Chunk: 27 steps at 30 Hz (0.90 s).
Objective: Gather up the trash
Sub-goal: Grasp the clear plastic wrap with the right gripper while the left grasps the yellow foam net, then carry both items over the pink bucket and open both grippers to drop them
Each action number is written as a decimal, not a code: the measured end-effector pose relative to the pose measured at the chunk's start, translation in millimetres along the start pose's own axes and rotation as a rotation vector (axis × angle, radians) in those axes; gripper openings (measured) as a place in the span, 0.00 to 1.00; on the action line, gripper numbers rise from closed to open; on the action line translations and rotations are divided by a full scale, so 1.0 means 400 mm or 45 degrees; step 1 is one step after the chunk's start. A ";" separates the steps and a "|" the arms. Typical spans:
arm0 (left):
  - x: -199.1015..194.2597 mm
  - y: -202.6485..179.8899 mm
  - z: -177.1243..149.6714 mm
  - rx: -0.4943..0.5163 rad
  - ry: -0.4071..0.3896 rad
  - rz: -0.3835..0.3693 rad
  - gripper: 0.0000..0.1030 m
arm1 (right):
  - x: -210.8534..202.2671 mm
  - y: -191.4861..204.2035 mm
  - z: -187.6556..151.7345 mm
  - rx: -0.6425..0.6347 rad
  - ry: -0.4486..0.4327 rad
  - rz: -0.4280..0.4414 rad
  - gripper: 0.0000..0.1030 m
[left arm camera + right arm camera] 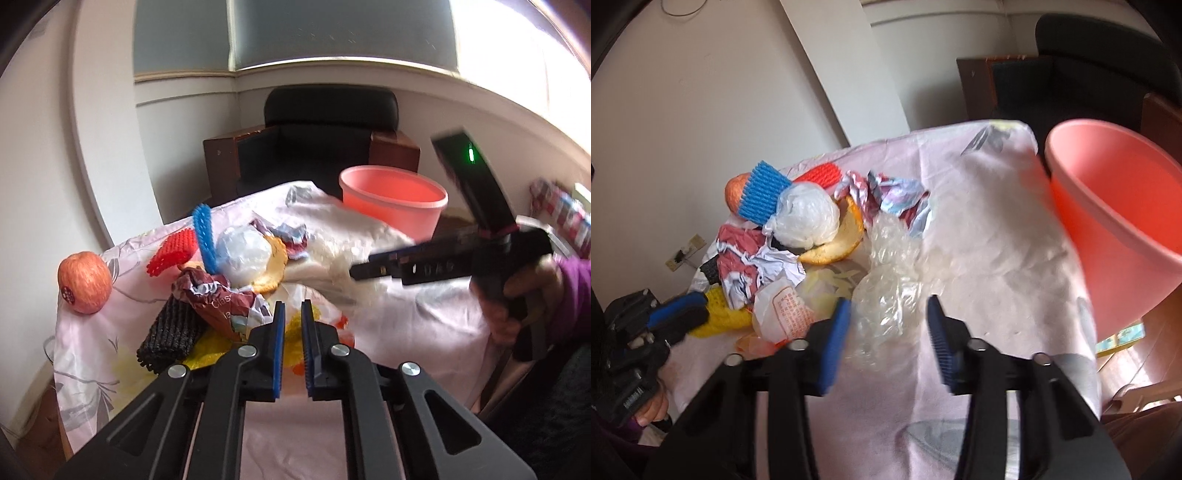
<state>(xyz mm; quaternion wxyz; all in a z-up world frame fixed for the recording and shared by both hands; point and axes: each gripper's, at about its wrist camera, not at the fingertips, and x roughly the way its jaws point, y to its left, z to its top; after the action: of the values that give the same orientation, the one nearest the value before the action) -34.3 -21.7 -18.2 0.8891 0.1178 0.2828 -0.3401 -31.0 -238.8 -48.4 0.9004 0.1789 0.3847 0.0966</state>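
Clearly the rubbish sits heaped on the pale pink floral tablecloth (979, 221) so that both claws can reach it, while the salmon-pink plastic bucket (1115, 206) waits past the table's far right corner, empty as far as its visible inside shows, presumably as the bin.

From the left wrist view, the left gripper (293, 314) has its 2 blue-padded jaws drawn nearly together at the near edge of the heap, above the yellow foam fruit net (210, 347) and a white printed wrapper (783, 314). Whether a thin film or net edge is caught between the pads I cannot tell; the narrow gap looks bare.

Seen from its own camera, the right gripper (886, 325) stands with its jaws spread partway on either side of the crumpled clear plastic film (886, 266); the pads do not yet press it, so I judge a pinch is being set up rather than completed.

Further back lie a knotted white plastic bag (805, 214), orange peel (842, 240), a crumpled maroon-and-white wrapper (214, 295), blue foam netting (203, 236), red foam netting (171, 253) and black foam netting (168, 332). A whole red apple (85, 282) rests apart at the left edge, probably not trash.
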 end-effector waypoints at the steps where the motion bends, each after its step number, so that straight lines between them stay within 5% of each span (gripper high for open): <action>1: -0.004 0.006 0.006 -0.021 -0.007 -0.003 0.07 | -0.001 -0.001 0.000 0.000 -0.004 0.003 0.33; 13: -0.088 0.060 0.095 -0.260 -0.132 -0.118 0.07 | -0.092 -0.023 0.005 0.031 -0.121 0.075 0.27; 27: -0.065 -0.027 0.259 -0.196 -0.259 -0.230 0.07 | -0.213 -0.141 0.049 0.147 -0.352 -0.006 0.27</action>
<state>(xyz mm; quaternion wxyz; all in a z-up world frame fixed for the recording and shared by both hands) -13.4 -57.4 81.0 0.8853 -0.0116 0.2260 -0.4062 -73.2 -322.0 -2.1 0.9332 0.2411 0.2623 0.0468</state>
